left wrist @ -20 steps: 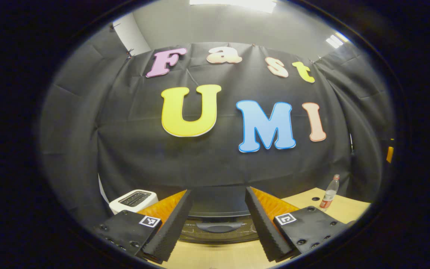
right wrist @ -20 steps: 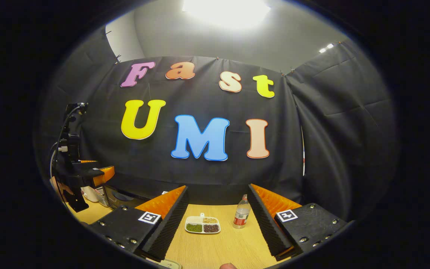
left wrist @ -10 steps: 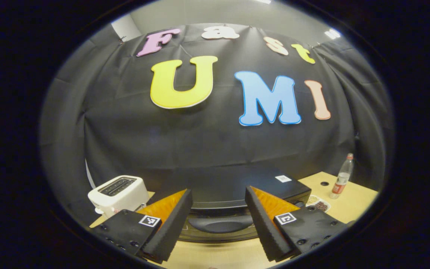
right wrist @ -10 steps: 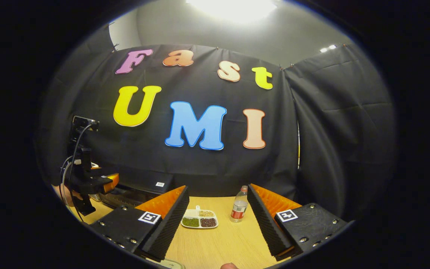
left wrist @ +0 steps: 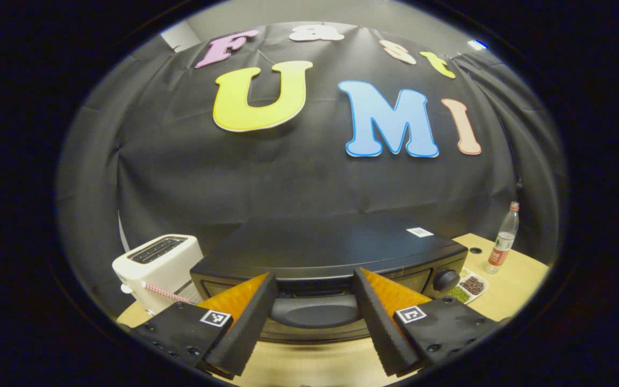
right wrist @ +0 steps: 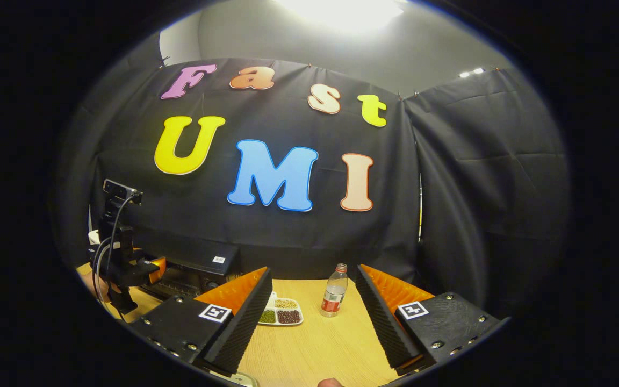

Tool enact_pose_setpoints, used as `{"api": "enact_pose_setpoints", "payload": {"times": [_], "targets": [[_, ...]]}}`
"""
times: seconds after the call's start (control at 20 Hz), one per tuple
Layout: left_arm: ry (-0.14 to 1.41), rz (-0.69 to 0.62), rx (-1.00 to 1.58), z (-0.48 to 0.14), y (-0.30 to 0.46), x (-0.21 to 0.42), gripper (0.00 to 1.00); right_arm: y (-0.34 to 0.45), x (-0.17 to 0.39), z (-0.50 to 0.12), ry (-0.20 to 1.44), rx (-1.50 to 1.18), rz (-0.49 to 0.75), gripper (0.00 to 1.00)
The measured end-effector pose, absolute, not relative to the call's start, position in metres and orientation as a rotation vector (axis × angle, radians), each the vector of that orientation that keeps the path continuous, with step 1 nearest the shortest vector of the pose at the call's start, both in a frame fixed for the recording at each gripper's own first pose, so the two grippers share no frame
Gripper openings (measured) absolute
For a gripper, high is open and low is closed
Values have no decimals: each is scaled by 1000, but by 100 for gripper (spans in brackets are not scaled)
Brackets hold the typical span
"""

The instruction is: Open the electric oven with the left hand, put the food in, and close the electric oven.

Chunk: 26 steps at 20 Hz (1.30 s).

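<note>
Oven handle (left wrist: 314, 310) between spread left fingers (left wrist: 245, 322), untouched

Left gripper (left wrist: 309, 322) has tipped down and closed in on the electric oven (left wrist: 325, 258), door handle (left wrist: 315, 312) now between its spread fingers. Right gripper (right wrist: 312, 317) drifted slightly right, bottle (right wrist: 333, 298) shifting leftward.
</note>
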<state>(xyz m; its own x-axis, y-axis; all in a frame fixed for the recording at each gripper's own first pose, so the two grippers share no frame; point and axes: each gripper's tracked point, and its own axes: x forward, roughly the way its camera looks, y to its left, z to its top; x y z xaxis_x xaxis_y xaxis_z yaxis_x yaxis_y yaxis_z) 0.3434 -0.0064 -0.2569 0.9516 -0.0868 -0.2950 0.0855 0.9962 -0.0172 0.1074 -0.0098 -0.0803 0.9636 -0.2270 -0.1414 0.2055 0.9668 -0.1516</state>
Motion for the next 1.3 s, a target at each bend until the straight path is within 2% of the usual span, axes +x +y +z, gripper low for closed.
{"api": "enact_pose_setpoints", "payload": {"times": [0.15, 0.2, 0.25, 0.35, 0.4, 0.45, 0.5, 0.55, 0.6, 0.7, 0.75, 1.3], "targets": [[302, -77, -12, -256, -6, 336, 92, -11, 105, -75, 147, -135, -213, 97], [308, -74, -9, -257, -6, 331, 100, -10, 104, -72, 142, -135, -209, 97], [305, -71, -9, -257, -6, 325, 96, -10, 104, -71, 137, -135, -203, 97], [310, -66, -9, -259, -6, 311, 100, -9, 101, -68, 131, -135, -189, 97], [317, -65, -5, -261, -6, 305, 92, -9, 101, -67, 129, -134, -181, 97], [316, -64, -4, -262, -5, 298, 100, -8, 100, -66, 126, -134, -174, 97], [318, -62, -4, -263, -5, 293, 92, -9, 97, -65, 124, -134, -166, 97], [318, -60, -8, -266, -6, 288, 100, -8, 96, -64, 123, -136, -158, 97], [319, -56, -11, -266, -6, 283, 100, -9, 94, -64, 124, -140, -153, 97], [324, -47, -14, -269, -5, 274, 91, -12, 89, -64, 127, -147, -145, 97], [327, -42, -13, -271, -5, 270, 100, -13, 86, -63, 130, -148, -140, 97], [406, -24, -1, -299, -7, 225, 100, -17, 63, -67, 151, -151, -102, 97]]}}
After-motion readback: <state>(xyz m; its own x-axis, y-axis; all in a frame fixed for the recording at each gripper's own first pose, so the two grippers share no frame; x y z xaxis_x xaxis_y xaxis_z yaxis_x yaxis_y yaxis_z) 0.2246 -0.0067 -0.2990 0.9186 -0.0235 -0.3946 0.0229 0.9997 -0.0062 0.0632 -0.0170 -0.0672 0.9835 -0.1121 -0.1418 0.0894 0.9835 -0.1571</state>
